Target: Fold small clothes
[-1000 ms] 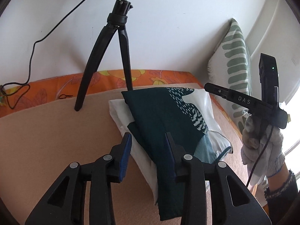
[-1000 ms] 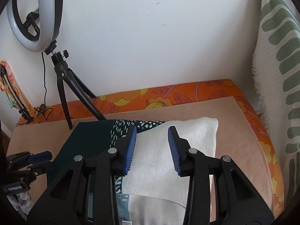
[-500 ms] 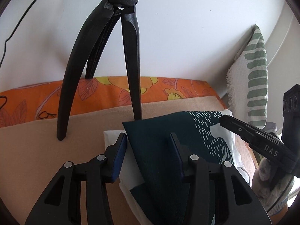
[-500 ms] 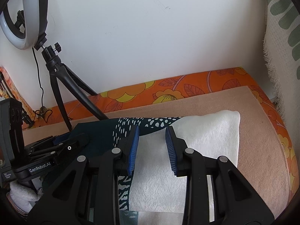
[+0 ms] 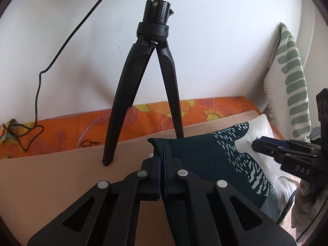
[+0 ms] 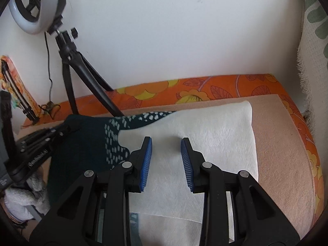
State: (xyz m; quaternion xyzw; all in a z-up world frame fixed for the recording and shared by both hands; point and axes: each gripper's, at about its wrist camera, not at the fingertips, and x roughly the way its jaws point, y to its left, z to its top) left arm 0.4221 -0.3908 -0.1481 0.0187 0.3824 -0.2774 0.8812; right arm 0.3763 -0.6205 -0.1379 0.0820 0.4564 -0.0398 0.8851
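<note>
Your dark teal and white patterned fabric garment lies on the tan felt mat, filling the lower right of the left wrist view and the centre of the right wrist view; it looks already doubled over at least once, since a white layer sits over a teal layer with a light dashed print, though you cannot tell from these views how many folds are in. By that reading you are partway through: the next fold is set up but not made, and the final neatening is left. Your left gripper points downward at the near left corner of the teal cloth, in the lower middle of its view, with its fingers pressed together on that corner, so the edge is pinched. Your right gripper tilts steeply down over the white panel, in the lower centre of its frame; its blue-padded fingers stand narrowly apart with white cloth showing between them, and nothing is gripped. In the left view that gripper reaches in from the right edge, its tips over the white area, carried by your white-gloved hand. A black tripod bearing a white ring light stands on the mat just behind the garment, with an orange floral cloth along the white wall.
</note>
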